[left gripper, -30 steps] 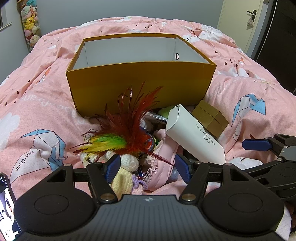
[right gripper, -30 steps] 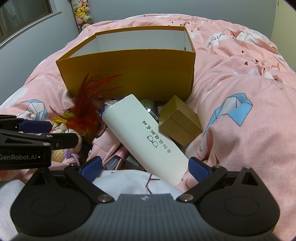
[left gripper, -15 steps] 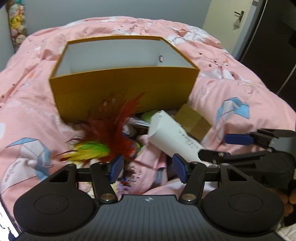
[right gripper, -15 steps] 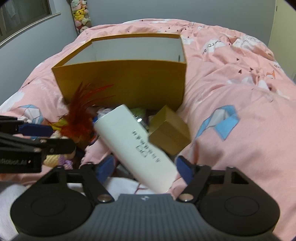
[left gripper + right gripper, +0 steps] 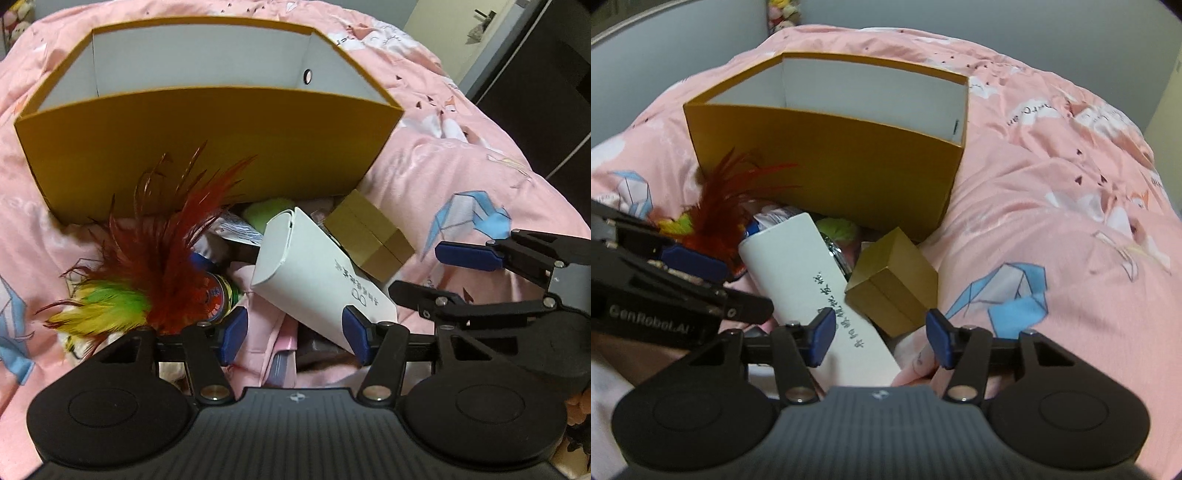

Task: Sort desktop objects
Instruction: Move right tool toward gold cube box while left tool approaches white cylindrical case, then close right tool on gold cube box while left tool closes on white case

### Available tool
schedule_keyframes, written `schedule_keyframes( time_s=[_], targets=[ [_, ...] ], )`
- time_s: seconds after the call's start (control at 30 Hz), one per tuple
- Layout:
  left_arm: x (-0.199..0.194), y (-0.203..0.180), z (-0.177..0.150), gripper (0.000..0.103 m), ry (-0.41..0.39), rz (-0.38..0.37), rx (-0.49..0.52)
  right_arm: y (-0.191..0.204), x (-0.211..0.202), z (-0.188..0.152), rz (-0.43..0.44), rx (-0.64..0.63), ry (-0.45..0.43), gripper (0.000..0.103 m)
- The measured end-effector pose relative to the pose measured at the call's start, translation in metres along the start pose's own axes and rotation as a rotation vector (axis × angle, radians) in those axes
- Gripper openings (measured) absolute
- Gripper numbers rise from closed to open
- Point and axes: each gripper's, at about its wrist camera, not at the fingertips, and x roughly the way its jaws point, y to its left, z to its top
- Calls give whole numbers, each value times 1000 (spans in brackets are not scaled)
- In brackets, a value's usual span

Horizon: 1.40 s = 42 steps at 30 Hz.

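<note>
White case: lying tilted, near end between right claw pads, its jaws just closing, not pressing.
Left claw: open, angled down over pink cloth.
Ahead: gold box, feathers, yellow carton.

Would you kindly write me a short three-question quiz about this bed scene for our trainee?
1. True or false: the orange box already holds sorted items.
2. What lies between the feather toy and the small gold box?
3. Which tongs have the white case's near end between their pads: A left tongs, B right tongs?

Key:
1. False; what shows of its inside is bare.
2. The white case.
3. B; those pads have just been closing but do not press on it yet.
</note>
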Motion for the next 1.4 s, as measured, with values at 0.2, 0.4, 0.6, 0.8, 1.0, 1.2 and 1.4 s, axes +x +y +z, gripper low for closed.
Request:
schedule_keyframes(
  time_s=[0.2, 0.4, 0.6, 0.8, 1.0, 1.2, 1.4],
  targets=[
    [14, 8, 10, 66, 12, -33, -45, -4, 17, 5, 27, -78, 23, 64],
    [20, 10, 17, 61, 6, -68, -55, -2, 31, 4, 27, -158, 49, 64],
    [8, 3, 22, 47, -64, -109, -8, -10, 35, 10, 22, -136, 33, 63],
    [19, 1, 31, 49, -42, -95, -13, -13, 43, 14, 7, -139, 6, 63],
    [25, 6, 37, 49, -27, -99, -68, -7, 43, 14, 3, -178, -26, 60],
    [21, 22, 34, 48, -13, -124, -138, -18, 41, 27, 95, -50, -48, 62],
    [11, 42, 29, 48, -17, -149, -205, -4, 49, 34, 23, -93, -58, 64]
  ],
)
